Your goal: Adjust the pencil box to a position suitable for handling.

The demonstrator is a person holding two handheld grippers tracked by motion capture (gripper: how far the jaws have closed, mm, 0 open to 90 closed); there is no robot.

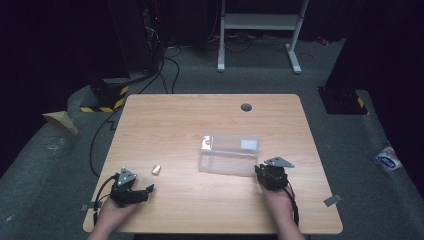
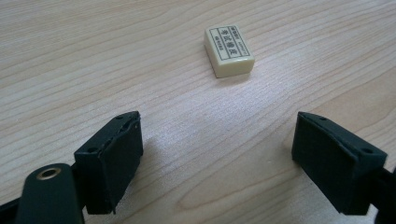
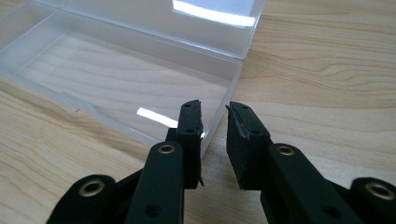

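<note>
Eraser point(image 2: 229, 50) lies ahead of left tool point(image 2: 217, 158)

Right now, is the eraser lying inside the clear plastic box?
No, the eraser lies on the bare table, apart from the open clear plastic box and in front of the left hand-held gripper.

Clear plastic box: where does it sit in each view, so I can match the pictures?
High view: clear plastic box, just right of centre, lid open.
Right gripper view: upper left, just beyond the jaws.
Shared landmark: right hand-held gripper at its near right corner.
</note>
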